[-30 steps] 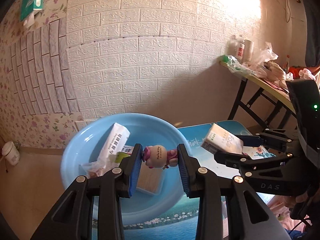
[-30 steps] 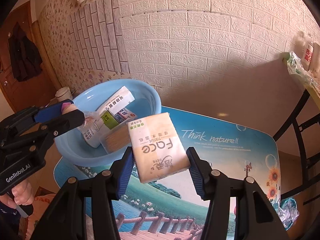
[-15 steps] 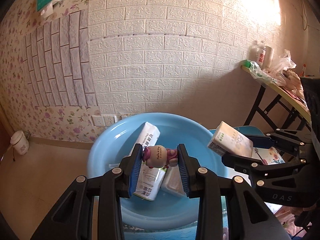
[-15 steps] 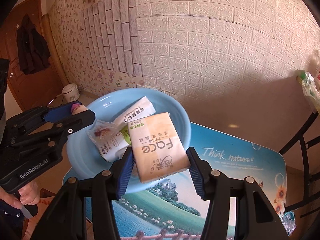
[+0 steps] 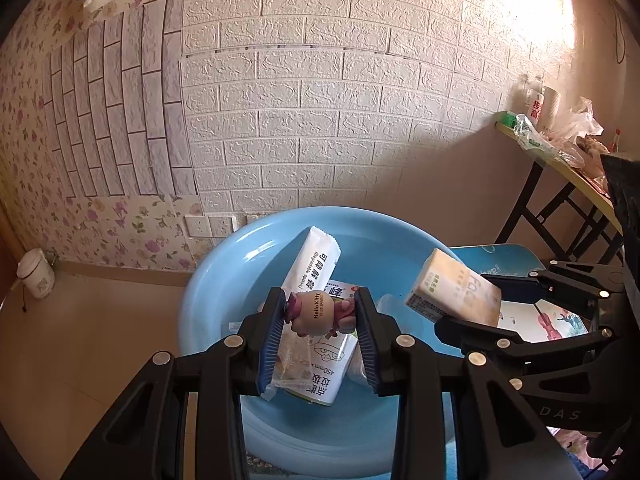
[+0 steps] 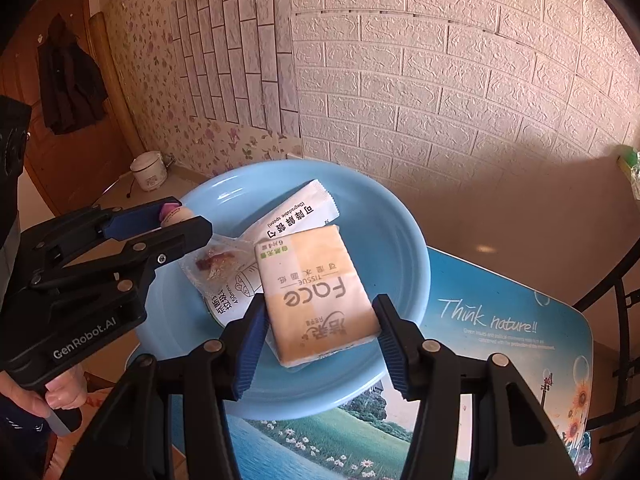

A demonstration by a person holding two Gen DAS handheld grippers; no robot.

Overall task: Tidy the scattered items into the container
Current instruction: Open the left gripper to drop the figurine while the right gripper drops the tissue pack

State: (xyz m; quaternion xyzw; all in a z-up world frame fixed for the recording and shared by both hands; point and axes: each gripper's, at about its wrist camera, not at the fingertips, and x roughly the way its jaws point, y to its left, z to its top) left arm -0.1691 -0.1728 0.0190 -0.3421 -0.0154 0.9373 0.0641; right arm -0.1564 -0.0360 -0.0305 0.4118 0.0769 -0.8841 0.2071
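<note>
A light blue basin (image 5: 208, 300) (image 6: 404, 248) sits at the table's left end. My left gripper (image 5: 320, 320) (image 6: 176, 220) is shut on a small pink and beige Hello Kitty figure (image 5: 316, 312), held above the basin. To its right my right gripper (image 6: 320, 332) (image 5: 472, 308) is shut on a yellow Face tissue pack (image 6: 316, 292) (image 5: 452, 292), also above the basin. Inside lie a white spoon packet (image 5: 316, 264) (image 6: 296, 212), a bag roll (image 5: 324, 368) and a clear snack bag (image 6: 216, 264).
The table (image 6: 500, 320) has a printed landscape top reading "Think nature". A brick-pattern wall (image 5: 320, 100) stands right behind. A cluttered folding table (image 5: 560, 152) is at the right, a white pot (image 6: 148, 170) on the floor at the left. A hand (image 6: 60, 392) holds the left gripper's handle.
Both grippers have moved left with their loads, from over the table and the basin's edge to above the basin. Neither grip has changed.
</note>
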